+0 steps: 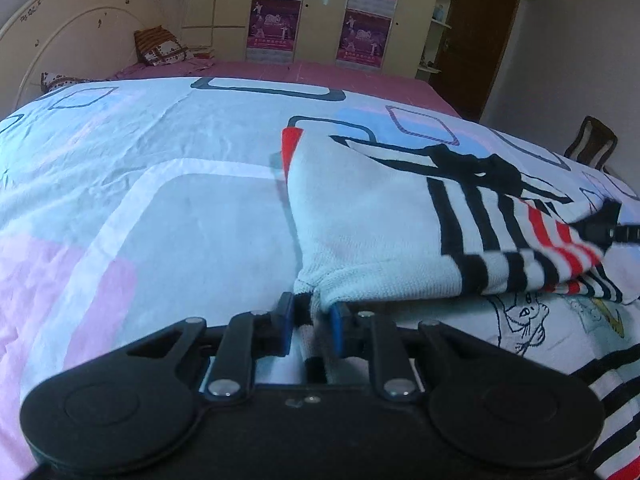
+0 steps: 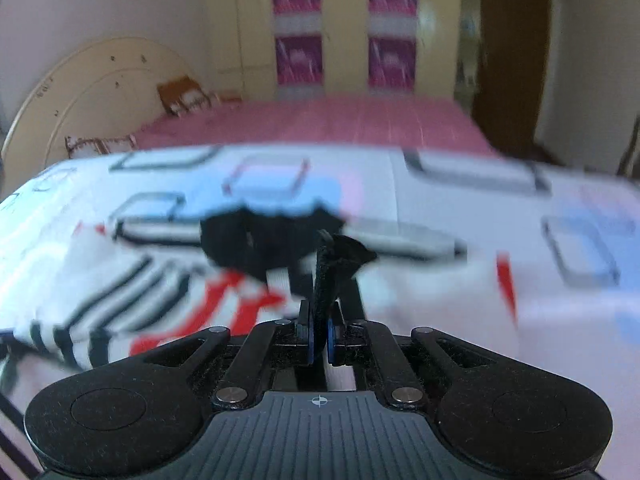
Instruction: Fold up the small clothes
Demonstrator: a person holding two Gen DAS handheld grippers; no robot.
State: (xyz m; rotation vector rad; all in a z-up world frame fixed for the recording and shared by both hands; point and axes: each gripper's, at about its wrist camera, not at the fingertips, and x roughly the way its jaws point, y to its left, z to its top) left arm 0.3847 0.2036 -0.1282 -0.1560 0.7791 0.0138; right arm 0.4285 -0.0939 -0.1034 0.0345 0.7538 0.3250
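Left wrist view first: the left gripper point(image 1: 311, 322) has its jaws pinched narrow on a bunched white corner of the little sweater point(image 1: 372, 216), with a bit of fabric running back between the blue pads point(image 1: 285, 322). The sweater itself lies half folded on the bed, on the right side of the quilt point(image 1: 160, 184), black and red stripes showing and a red cuff point(image 1: 290, 144) sticking out at the far edge. Right wrist view is blurry, but the right gripper point(image 2: 319, 340) has its jaws nearly closed on a thin black edge of the same sweater, probably the collar trim point(image 2: 326, 276).

What I'd worry about: the left side holds only a small wad at the very corner, so a quick pull could slip it out or just stretch the knit instead of carrying the layer over. The right grip is on a skinny strip, same risk. If the two ends get lifted unevenly, the fold lands crooked, and the layers underneath could drag and bunch up. There's also another printed piece point(image 1: 532, 320) right under the sweater's near edge that could get caught along.

Further out, the quilt is white with pink and blue squares, a bit wrinkled, over a pink sheet point(image 1: 328, 76). Beyond that a cream curved headboard point(image 1: 72, 44), a pillow point(image 1: 160, 46), a wardrobe with purple posters point(image 1: 276, 20), and a dark door point(image 1: 480, 28).
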